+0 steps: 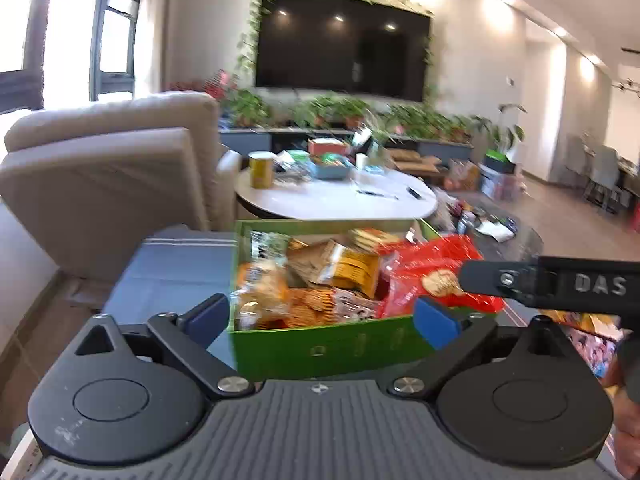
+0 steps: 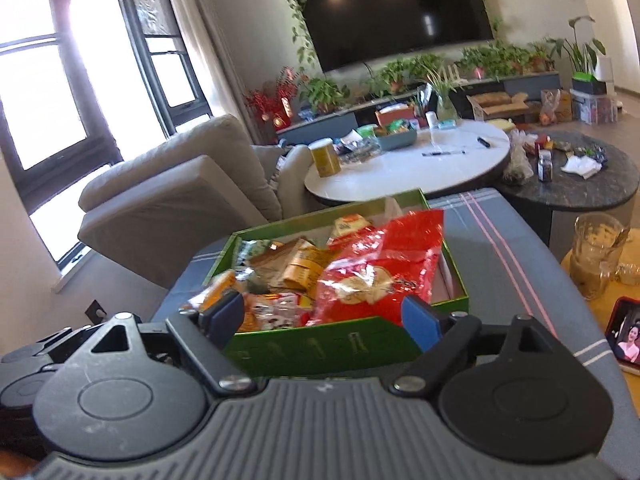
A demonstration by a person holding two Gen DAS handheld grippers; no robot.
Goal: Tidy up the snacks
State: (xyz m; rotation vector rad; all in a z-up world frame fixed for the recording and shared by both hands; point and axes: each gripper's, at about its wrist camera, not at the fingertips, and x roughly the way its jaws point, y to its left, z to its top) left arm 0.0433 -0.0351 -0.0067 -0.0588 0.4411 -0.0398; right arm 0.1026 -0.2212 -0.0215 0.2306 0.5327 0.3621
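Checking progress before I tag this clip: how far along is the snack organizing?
Mostly done, by the look of it: the green box on the grey cloth holds many snack packs, with the red bag on top. In hand: nothing; the left gripper and right gripper both stand open and empty near the box. Left: possibly the colourful packs at the left view's right edge.

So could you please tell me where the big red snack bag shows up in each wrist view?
Left wrist view: the red snack bag lies right of centre, in the right end of the green box.
Right wrist view: the bag sits at centre, in the box's right half.
Shared landmark: the wall television.
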